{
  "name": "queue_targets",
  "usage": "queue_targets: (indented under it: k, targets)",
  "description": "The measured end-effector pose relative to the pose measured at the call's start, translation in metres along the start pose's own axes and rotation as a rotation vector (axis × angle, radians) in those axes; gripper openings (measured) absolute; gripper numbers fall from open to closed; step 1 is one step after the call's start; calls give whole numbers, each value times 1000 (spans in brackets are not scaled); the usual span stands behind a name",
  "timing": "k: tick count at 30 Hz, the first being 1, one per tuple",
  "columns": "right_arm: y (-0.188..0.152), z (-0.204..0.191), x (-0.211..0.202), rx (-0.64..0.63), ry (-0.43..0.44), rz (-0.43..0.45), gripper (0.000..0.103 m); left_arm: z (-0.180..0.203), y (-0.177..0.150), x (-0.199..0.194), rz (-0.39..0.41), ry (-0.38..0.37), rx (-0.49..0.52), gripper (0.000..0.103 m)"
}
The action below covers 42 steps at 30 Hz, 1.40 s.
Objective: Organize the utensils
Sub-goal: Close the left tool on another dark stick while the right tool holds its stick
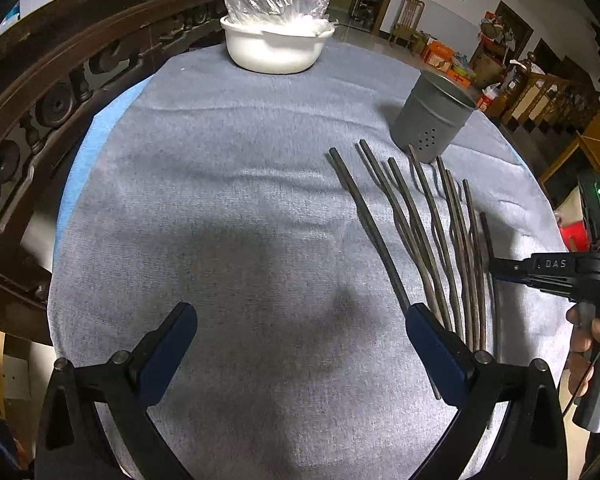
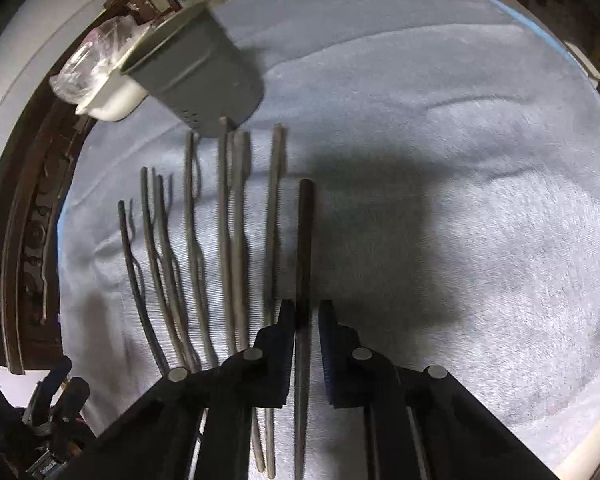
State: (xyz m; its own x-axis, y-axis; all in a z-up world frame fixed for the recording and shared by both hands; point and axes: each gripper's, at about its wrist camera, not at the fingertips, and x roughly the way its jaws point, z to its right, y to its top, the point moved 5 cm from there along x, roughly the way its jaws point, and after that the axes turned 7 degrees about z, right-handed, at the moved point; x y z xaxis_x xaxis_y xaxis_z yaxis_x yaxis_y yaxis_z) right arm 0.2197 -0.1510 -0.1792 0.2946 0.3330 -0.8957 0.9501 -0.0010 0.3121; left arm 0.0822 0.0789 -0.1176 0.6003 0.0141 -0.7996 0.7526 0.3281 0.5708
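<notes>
Several dark chopsticks (image 1: pixel 428 232) lie side by side on the grey-blue cloth (image 1: pixel 220 200), in front of a grey utensil holder (image 1: pixel 434 116) with small holes. They also show in the right wrist view (image 2: pixel 228 240), below the holder (image 2: pixel 204 80). My right gripper (image 2: pixel 305 312) straddles the rightmost, darkest chopstick (image 2: pixel 305 240), fingers narrowly apart on either side of it; whether they touch it I cannot tell. It shows from the side in the left wrist view (image 1: pixel 496 270). My left gripper (image 1: pixel 300 320) is wide open and empty over the cloth, left of the chopsticks.
A white bowl (image 1: pixel 274 50) with a clear plastic bag stands at the far edge of the table. A carved dark wooden chair back (image 1: pixel 40 112) curves along the left side. Furniture and boxes stand in the room behind.
</notes>
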Motion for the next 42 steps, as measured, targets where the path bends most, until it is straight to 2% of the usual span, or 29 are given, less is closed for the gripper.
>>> queue_targets:
  k: [3, 7, 13, 17, 19, 22, 24, 26, 28, 29, 31, 32, 33, 36, 42]
  targets:
    - [2, 2, 6, 25, 6, -9, 16, 2, 1, 4, -13, -4, -5, 103]
    - [6, -3, 10, -7, -7, -9, 16, 3, 7, 11, -49, -2, -20, 103]
    - [15, -8, 13, -77, -25, -25, 13, 2, 33, 32, -158, 1, -147, 103]
    - [17, -10, 16, -82, -7, -25, 13, 12, 58, 51, -223, -5, -235, 103]
    - [16, -7, 16, -83, 3, -23, 13, 19, 67, 63, -254, -4, -247, 100]
    - [16, -2, 13, -85, 19, -22, 13, 23, 76, 80, -290, 37, -251, 87]
    - [13, 5, 8, -87, 30, -23, 13, 25, 76, 91, -321, 61, -257, 73]
    - [13, 8, 6, -90, 40, -26, 13, 28, 70, 95, -356, 57, -269, 69]
    - [14, 9, 5, -102, 43, -32, 13, 33, 66, 95, -353, 65, -257, 69]
    - [14, 9, 5, -109, 42, -37, 13, 36, 64, 97, -354, 64, -250, 64]
    - [15, 6, 7, -123, 37, -44, 13, 37, 61, 101, -370, 76, -254, 49]
    - [16, 5, 7, -131, 31, -49, 13, 37, 59, 103, -383, 87, -259, 36]
    - [17, 3, 7, -144, 23, -56, 13, 37, 56, 106, -401, 96, -266, 30]
    - [18, -2, 9, -187, -4, -89, 13, 40, 52, 108, -411, 97, -266, 23]
    - [25, -9, 17, -205, -38, -193, 16, 44, 50, 114, -454, 94, -290, 23]
